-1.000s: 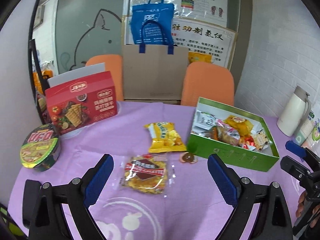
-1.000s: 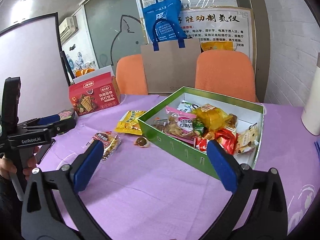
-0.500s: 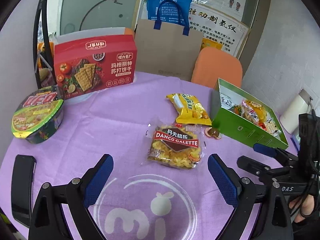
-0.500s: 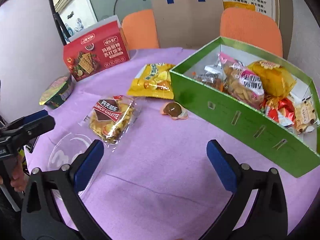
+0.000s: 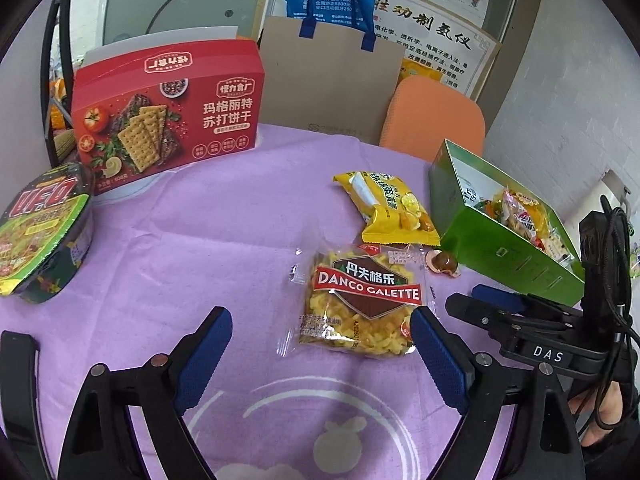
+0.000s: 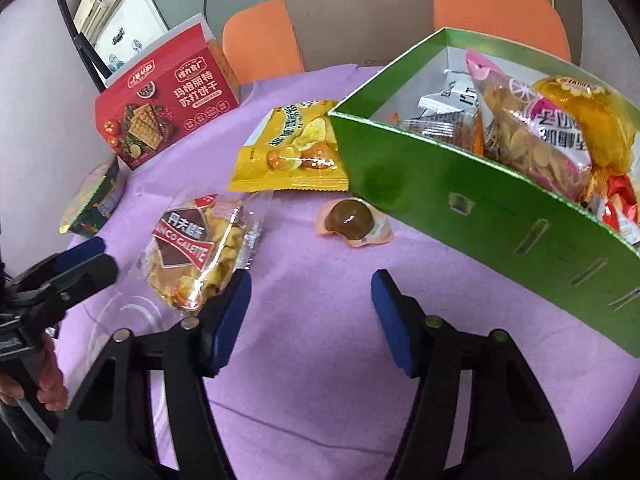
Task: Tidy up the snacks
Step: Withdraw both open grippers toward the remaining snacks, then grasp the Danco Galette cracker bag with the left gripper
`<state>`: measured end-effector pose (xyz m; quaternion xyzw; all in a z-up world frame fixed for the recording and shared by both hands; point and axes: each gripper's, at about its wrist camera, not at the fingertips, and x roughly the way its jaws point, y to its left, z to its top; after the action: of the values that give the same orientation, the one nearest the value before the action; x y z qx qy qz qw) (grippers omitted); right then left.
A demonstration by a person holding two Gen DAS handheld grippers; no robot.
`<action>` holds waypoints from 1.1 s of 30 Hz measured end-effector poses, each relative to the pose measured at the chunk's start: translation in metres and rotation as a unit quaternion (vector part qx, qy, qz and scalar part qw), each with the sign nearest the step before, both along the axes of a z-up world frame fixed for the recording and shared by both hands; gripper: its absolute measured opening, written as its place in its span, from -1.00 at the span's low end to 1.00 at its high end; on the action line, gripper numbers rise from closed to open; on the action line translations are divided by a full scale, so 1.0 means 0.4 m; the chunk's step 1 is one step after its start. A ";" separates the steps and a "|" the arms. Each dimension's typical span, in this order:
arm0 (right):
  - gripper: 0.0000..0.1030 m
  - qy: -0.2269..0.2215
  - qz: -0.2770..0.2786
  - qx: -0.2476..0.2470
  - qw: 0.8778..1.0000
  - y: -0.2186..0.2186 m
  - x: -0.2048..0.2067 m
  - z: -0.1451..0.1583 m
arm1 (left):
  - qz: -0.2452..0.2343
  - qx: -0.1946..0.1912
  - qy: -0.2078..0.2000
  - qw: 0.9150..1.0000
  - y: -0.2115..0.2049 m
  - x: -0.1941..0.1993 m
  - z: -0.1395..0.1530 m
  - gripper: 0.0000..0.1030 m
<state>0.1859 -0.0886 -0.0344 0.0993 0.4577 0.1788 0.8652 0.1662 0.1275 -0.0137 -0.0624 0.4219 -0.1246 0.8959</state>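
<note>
On the purple tablecloth lies a clear Danco Galette packet (image 5: pixel 360 300) (image 6: pixel 196 248). Behind it is a yellow snack packet (image 5: pixel 388 208) (image 6: pixel 296 152), and a small brown sweet in a pink wrapper (image 5: pixel 442 262) (image 6: pixel 352 220) rests by the green box (image 5: pixel 500 248) (image 6: pixel 460 196), which holds several snacks. My left gripper (image 5: pixel 319 314) is open, low over the cloth, its right finger beside the Danco packet's near corner. My right gripper (image 6: pixel 311 280) is open at a narrower gap, just short of the brown sweet, with nothing between its fingers.
A red cracker box (image 5: pixel 168 116) (image 6: pixel 168 112) and a noodle bowl (image 5: pixel 40 232) (image 6: pixel 94 200) stand at the left. Orange chairs (image 5: pixel 432 116) and a brown paper bag (image 5: pixel 328 84) are behind the table. A white flask (image 5: pixel 612 188) stands far right.
Both grippers have dropped lower and closer to the loose snacks. The right gripper's fingers have narrowed and now sit near the brown sweet. The left has neared the Danco packet.
</note>
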 end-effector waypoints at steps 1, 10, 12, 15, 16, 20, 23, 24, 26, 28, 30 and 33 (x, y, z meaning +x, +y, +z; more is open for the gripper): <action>0.21 -0.001 0.010 0.018 1.000 0.001 0.000 0.001 | -0.002 -0.003 0.003 1.000 -0.002 0.009 -0.004 0.75; 0.21 -0.014 0.095 0.039 0.995 0.078 -0.022 -0.004 | -0.005 -0.032 0.040 0.999 -0.001 0.091 -0.051 0.40; 0.21 -0.015 0.103 0.034 0.994 0.099 -0.020 -0.008 | -0.003 -0.030 0.043 0.999 -0.005 0.094 -0.058 0.40; 0.21 -0.021 0.111 0.030 0.993 0.120 -0.013 -0.012 | -0.001 -0.027 0.047 0.999 -0.008 0.096 -0.070 0.40; 0.21 -0.021 0.116 0.036 0.992 0.125 -0.007 -0.015 | -0.001 -0.030 0.047 0.998 -0.007 0.097 -0.071 0.40; 0.30 -0.021 0.122 0.045 0.991 0.140 0.001 -0.019 | -0.002 -0.034 0.050 0.998 -0.007 0.097 -0.073 0.40; 0.30 -0.018 0.111 0.044 0.993 0.145 0.005 -0.020 | -0.006 -0.039 0.052 0.998 -0.007 0.097 -0.073 0.33; 0.21 -0.014 0.101 0.042 0.994 0.145 0.006 -0.020 | -0.011 -0.046 0.053 0.997 -0.010 0.096 -0.073 0.21; 0.04 -0.009 0.087 0.037 0.995 0.144 0.009 -0.020 | -0.017 -0.049 0.050 0.997 -0.018 0.092 -0.071 -0.02; -0.06 -0.007 0.084 0.035 0.996 0.142 0.004 -0.016 | -0.023 -0.045 0.043 0.998 -0.029 0.082 -0.064 -0.25; -0.23 -0.016 0.083 0.022 0.996 0.142 -0.008 -0.008 | -0.022 -0.036 0.037 0.998 -0.037 0.067 -0.059 -0.30; -0.30 -0.018 0.076 0.036 0.996 0.106 -0.029 0.002 | -0.024 -0.050 0.036 0.998 -0.038 0.042 -0.049 -0.42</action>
<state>0.1744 -0.0464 -0.0336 0.0919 0.4416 0.2621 0.8531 0.1830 0.1121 -0.0335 -0.1012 0.4488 -0.1641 0.8726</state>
